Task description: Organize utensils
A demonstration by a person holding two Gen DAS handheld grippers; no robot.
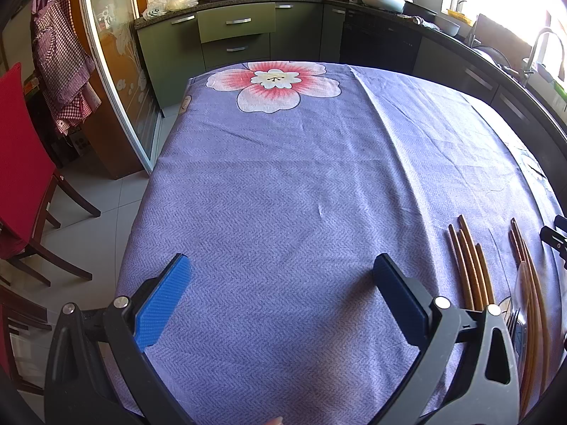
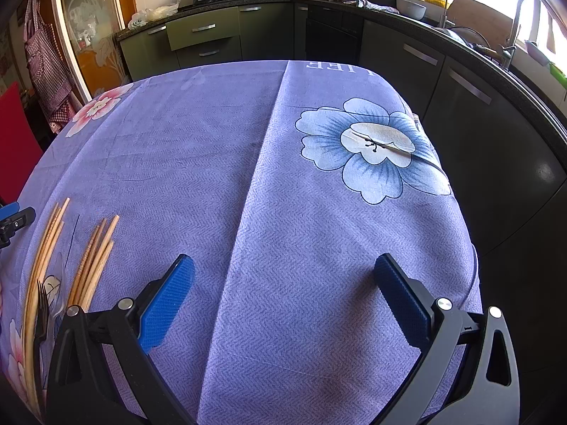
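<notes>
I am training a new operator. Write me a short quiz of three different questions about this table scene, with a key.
1. True or false: the left gripper holds a chopstick.
2. Multiple choice: where do the chopsticks lie relative to the two grippers?
A. left of both
B. between them
C. right of both
3. Fill in: beside the chopsticks lies a dark ____.

Key
1. False. Its jaws stand wide open over the purple tablecloth, with nothing between them.
2. B. They show at the right edge of the left wrist view and at the left edge of the right wrist view, where the right gripper is also open.
3. fork
</notes>
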